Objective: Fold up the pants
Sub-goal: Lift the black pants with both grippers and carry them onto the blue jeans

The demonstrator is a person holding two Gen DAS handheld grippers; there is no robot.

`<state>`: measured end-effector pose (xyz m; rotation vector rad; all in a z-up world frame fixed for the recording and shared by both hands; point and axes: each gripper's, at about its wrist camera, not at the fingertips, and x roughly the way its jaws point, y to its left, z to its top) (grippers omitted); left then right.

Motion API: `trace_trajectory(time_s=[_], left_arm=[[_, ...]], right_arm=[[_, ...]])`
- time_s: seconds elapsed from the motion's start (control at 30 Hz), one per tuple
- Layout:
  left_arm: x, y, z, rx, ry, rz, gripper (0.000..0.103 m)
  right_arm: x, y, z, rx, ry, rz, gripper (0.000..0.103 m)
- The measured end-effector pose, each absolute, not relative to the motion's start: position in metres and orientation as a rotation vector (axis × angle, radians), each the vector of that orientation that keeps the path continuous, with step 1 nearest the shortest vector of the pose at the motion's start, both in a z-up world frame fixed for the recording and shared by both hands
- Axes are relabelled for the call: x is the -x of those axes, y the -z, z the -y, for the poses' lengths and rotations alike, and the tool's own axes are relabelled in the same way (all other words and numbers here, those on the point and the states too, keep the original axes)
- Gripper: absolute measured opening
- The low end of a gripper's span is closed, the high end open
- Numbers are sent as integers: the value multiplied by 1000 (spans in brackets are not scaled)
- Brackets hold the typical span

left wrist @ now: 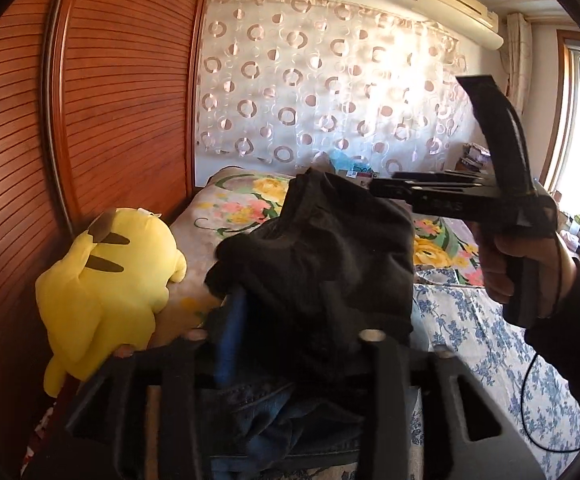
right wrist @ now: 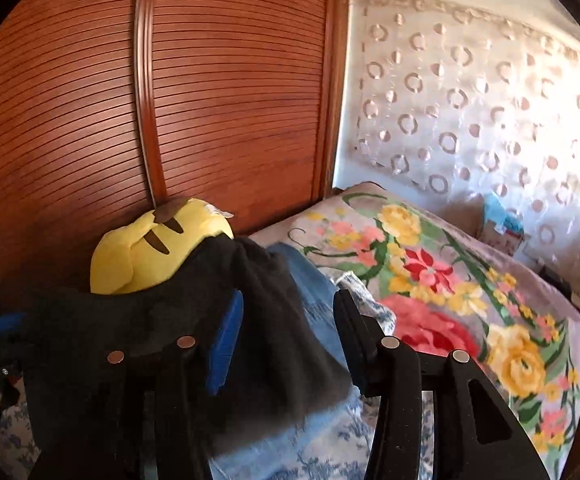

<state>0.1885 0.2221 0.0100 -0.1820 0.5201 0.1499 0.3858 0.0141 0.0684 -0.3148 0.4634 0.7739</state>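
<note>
Above the floral bed [right wrist: 470, 280], black pants [right wrist: 137, 320] drape over both half-open grippers (left [left wrist: 290, 316], right [right wrist: 285, 320]), unclamped.

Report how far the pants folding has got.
Done: nothing folded yet; the black pants are a bunched heap. In hand: they drape over the left claw and right claw, both open, neither clamping. Left: flatten them on the bed, then every fold.

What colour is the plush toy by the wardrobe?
Yellow, with dark brown stripes on its back. The plush toy shows best in the left wrist view.
</note>
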Motion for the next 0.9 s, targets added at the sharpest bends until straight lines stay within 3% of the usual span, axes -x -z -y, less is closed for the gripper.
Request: trace_trajectory(time_s=[0.13,0.2,0.3,0.9], left_arm=[[-184,-19,-216,160,-150,-493,61],[-182,-24,-213,146,-141,-469,61],[-181,-27,-206,138,-111,-467,61],[-191,13,-193,102,-120,-627,64]], right_arm=[[-368,-61,-2,275,-768,-454,49],[-361,-58,3,253,-780,-448,38],[-351,-53,3,243,-810,-452,31],[-347,-50,9,255,-740,-548,31]])
